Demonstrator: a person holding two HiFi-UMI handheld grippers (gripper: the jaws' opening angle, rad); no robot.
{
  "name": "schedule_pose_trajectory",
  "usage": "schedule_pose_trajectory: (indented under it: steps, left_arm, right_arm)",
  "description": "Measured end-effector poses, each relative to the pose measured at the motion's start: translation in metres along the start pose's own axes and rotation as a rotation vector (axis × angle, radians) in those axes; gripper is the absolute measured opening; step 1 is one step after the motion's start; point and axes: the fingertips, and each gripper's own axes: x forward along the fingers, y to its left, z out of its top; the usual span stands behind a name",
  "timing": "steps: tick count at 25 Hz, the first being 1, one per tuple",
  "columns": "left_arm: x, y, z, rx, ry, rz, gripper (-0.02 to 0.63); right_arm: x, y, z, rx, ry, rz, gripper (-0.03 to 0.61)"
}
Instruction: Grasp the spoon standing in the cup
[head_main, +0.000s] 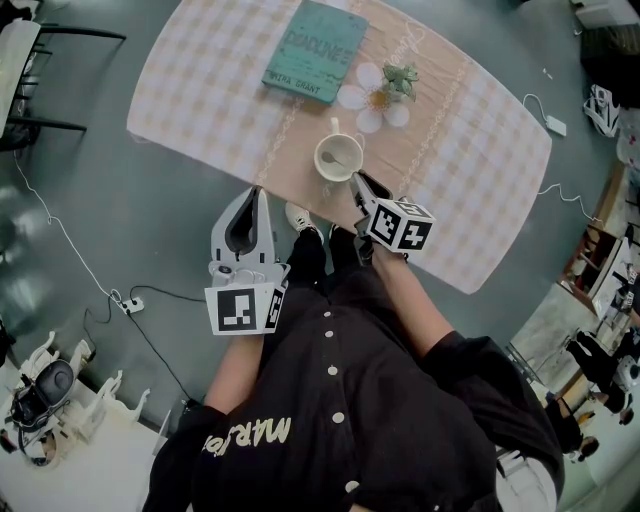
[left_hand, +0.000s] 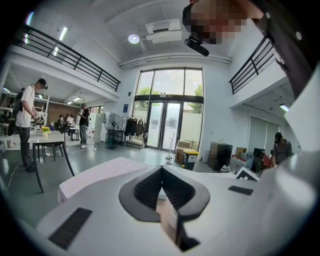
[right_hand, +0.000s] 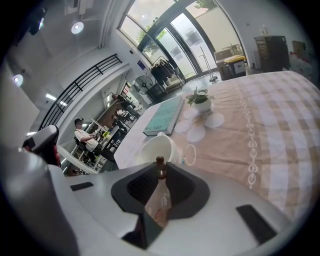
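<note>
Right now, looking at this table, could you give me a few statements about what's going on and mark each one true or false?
1. The right tongs are closed on the handle of the spoon. True.
2. The cup lies tipped on its side. False: it stands upright on the table.
3. The left tongs hold the book. False: they are shut on nothing, and the book lies flat beyond the cup.
4. A small plant stands near the book. True.

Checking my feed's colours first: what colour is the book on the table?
The book is teal; the head view shows it best.
</note>
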Motion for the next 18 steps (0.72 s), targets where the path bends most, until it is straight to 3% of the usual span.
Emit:
schedule_pose_trajectory:
  steps: [10,18]
  left_arm:
    - [-0.002,-0.004,0.015,0.011,-0.038,-0.006,0.011]
    - [-0.005,-0.008,0.037,0.017,-0.093,-0.018,0.011]
  right_arm:
    - [-0.012,0.012,0.02,-0.119,-0.036,0.019,0.052]
    - [-0.033,0.036,0.045,-0.352,-0.074,0.015,0.052]
